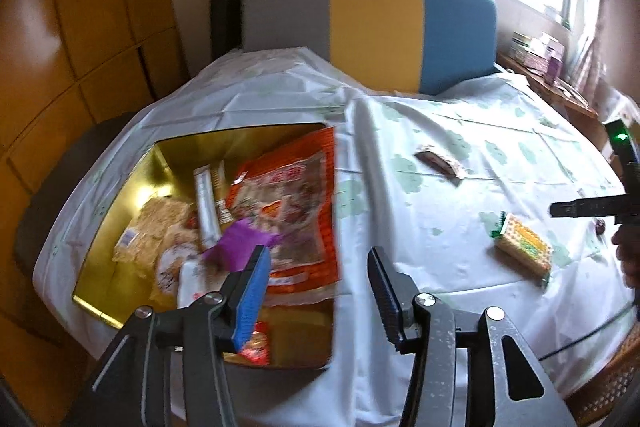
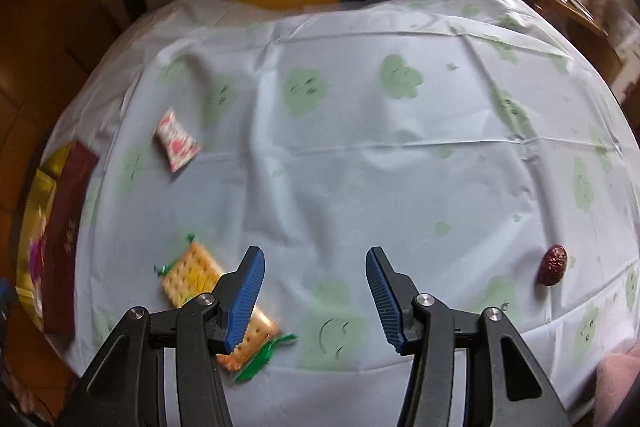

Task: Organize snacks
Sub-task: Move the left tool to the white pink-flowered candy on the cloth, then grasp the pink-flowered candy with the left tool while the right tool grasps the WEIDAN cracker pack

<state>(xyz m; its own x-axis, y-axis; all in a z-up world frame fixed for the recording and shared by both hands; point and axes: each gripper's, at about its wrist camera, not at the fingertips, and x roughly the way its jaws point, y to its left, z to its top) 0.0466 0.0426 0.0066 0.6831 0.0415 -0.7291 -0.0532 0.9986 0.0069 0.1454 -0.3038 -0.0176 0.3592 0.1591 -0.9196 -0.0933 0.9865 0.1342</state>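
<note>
A gold box [image 1: 132, 211] lies open on the left of the table. It holds a large orange packet [image 1: 296, 195], a purple wrapper [image 1: 240, 243], a silver stick pack [image 1: 206, 211] and pale snacks. My left gripper [image 1: 316, 255] hovers open over the box's right edge, nothing between its fingers. On the cloth lie a cracker packet [image 1: 524, 247] and a small brown packet [image 1: 438, 163]. My right gripper [image 2: 315, 259] hangs open above bare cloth, its left finger over the cracker packet [image 2: 192, 275]. A pink-white packet [image 2: 176, 141] and a dark red date [image 2: 553, 265] lie apart.
A white tablecloth [image 2: 360, 167] with green prints covers the round table. A chair with a grey, yellow and blue back [image 1: 372, 27] stands behind it. Wooden cabinets [image 1: 60, 47] fill the left, and a side table with boxes [image 1: 540, 55] is by the window. A dark red lid [image 2: 68, 227] leans at the box.
</note>
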